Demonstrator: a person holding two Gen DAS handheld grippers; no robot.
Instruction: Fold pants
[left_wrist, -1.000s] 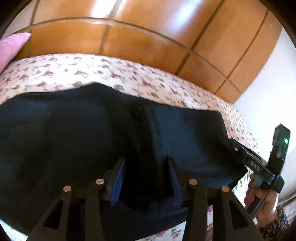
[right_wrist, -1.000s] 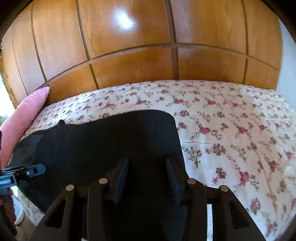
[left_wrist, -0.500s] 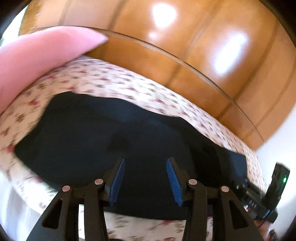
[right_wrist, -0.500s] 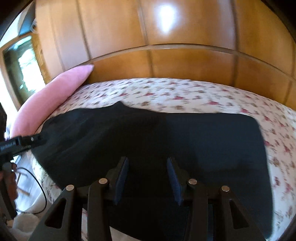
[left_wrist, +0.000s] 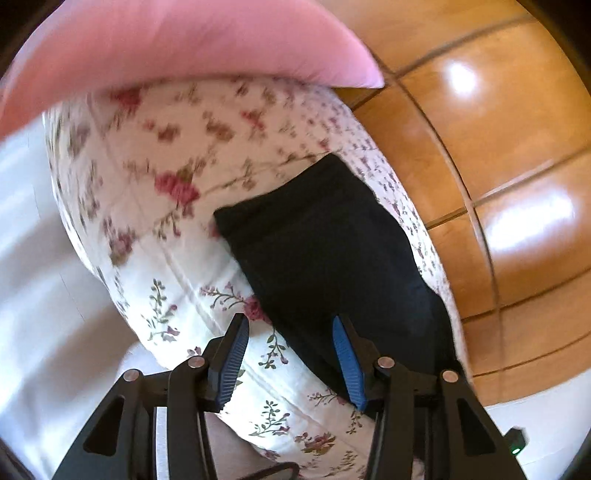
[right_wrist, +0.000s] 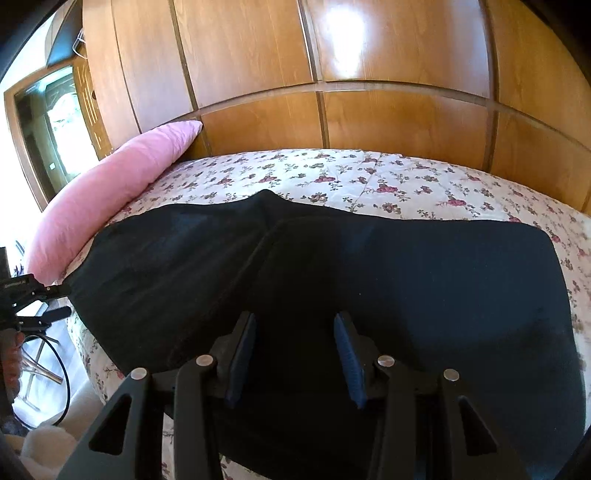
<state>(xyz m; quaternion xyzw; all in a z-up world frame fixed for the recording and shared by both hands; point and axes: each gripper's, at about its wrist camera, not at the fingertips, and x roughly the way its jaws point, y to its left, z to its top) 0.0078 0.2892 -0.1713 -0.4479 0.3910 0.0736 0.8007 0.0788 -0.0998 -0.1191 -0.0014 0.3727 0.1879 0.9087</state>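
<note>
I have swung my released left gripper (left_wrist: 288, 354) off the flat black cloth pants (right_wrist: 332, 288) to their left end, while my right gripper (right_wrist: 295, 350), also released, hovers above them, ready for the next fold.

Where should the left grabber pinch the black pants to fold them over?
Probably the pants end nearest the pink pillow. It lies flat near the bed's edge, right by the open left gripper. Come in from that side, low, and pinch the corner.
</note>
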